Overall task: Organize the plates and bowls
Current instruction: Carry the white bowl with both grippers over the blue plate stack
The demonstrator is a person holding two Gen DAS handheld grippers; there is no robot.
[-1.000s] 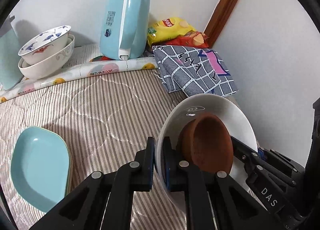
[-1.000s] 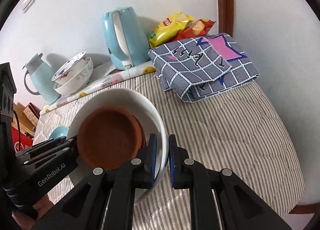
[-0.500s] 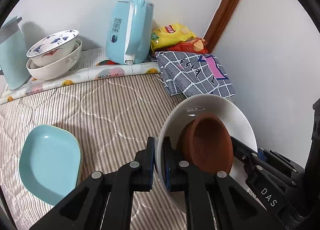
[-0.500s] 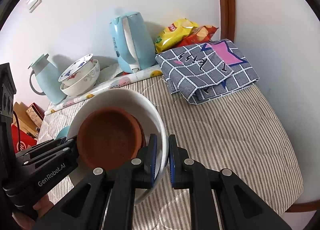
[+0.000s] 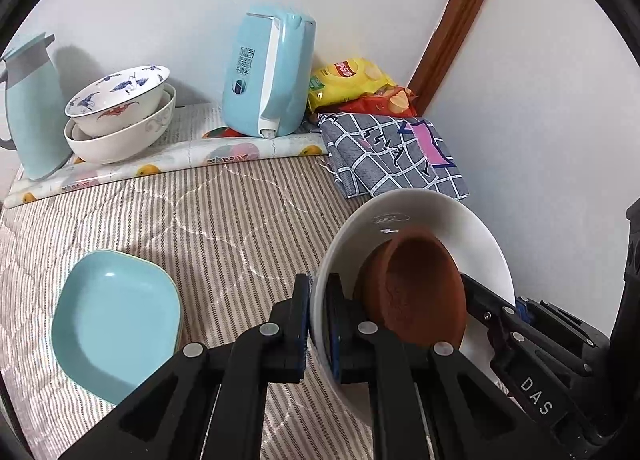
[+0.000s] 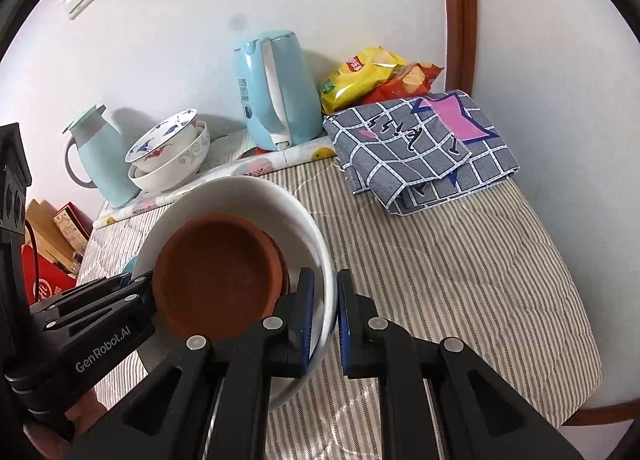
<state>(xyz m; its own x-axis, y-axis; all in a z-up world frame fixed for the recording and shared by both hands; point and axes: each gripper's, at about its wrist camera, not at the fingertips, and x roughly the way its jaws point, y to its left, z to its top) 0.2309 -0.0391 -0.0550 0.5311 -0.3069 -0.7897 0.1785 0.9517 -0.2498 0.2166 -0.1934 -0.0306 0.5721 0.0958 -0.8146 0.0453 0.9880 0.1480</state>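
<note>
You clamp the white bowl (image 5: 424,228) between both grippers, left (image 5: 318,310) and right (image 6: 323,310); stacked bowls (image 5: 120,116) lie ahead-left.

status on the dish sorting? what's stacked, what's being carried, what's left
Done: two patterned bowls nested by the wall; teal plates stacked on the striped cover. In hand: the white bowl with a brown dish inside, left tongs and right tongs each clamped on its rim. Left: setting that pair down, likely with the other bowls.
</note>
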